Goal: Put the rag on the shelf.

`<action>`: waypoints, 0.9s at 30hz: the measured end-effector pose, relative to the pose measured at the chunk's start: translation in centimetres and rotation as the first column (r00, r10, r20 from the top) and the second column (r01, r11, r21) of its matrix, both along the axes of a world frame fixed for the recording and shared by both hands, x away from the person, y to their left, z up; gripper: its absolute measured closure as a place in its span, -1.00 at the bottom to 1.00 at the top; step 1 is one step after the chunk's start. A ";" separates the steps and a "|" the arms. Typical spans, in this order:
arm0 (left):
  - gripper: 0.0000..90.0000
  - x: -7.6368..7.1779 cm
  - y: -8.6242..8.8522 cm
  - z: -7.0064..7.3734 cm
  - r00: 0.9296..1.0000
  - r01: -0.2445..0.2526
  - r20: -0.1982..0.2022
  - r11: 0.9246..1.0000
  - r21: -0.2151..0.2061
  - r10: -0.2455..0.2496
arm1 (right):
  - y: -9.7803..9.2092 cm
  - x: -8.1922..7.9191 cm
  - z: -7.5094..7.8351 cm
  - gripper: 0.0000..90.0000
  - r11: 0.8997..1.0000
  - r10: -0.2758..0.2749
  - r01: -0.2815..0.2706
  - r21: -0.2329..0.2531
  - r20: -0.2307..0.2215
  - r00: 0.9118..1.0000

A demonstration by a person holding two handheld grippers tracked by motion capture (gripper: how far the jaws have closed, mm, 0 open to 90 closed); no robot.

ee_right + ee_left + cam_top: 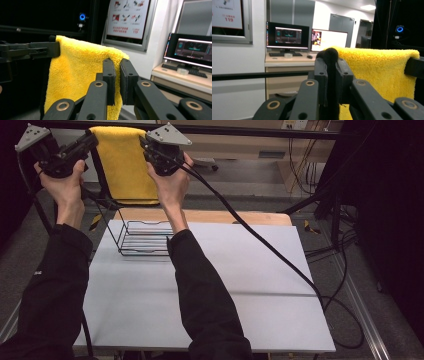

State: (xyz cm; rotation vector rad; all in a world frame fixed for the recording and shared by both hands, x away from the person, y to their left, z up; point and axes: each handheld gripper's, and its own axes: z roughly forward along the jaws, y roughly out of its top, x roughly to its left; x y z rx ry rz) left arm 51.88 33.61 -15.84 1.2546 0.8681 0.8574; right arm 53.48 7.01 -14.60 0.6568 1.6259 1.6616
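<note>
A: What takes up most of the scene?

B: The worktop (240, 285), a flat pale grey sheet with a wooden strip along its far edge. Beyond that far edge hangs the yellow towel (125, 162), draped over a dark horizontal bar (240, 130), thick and fluffy, falling in a broad rectangle.

A: And on the worktop itself?

B: A black wire rack (142, 240) near the far left corner, thin rods bent into a low open basket. The person's right sleeve covers its right end.

A: Where are the grippers?

B: Both are raised to the towel's top edge. The left gripper (85, 142) sits at the towel's left upper corner, the right gripper (150, 145) at its right upper corner. In the left gripper view its jaws are pressed together, with a dark rounded tip between them in front of the towel (374, 67). In the right gripper view the jaws stand slightly apart, a narrow gap between the pads, the towel (80, 67) just behind them.

A: Are they pinching fabric?

B: I cannot tell for either one
</note>
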 end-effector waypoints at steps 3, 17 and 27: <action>0.81 -0.7 0.2 -1.3 1.000 0.015 -0.007 1.000 -0.016 -0.015 | -0.1 -0.5 -0.7 0.87 1.000 0.012 -0.012 -0.017 -0.008 1.000; 0.81 -2.9 0.6 -3.9 0.997 0.066 -0.032 0.998 0.022 -0.065 | -1.0 -2.0 -3.5 0.87 0.997 0.059 -0.061 -0.038 -0.063 0.996; 0.80 -4.0 0.9 -4.2 0.996 0.079 -0.034 0.996 0.046 -0.077 | -1.0 -2.7 -3.9 0.87 0.995 0.073 -0.076 -0.064 -0.043 0.996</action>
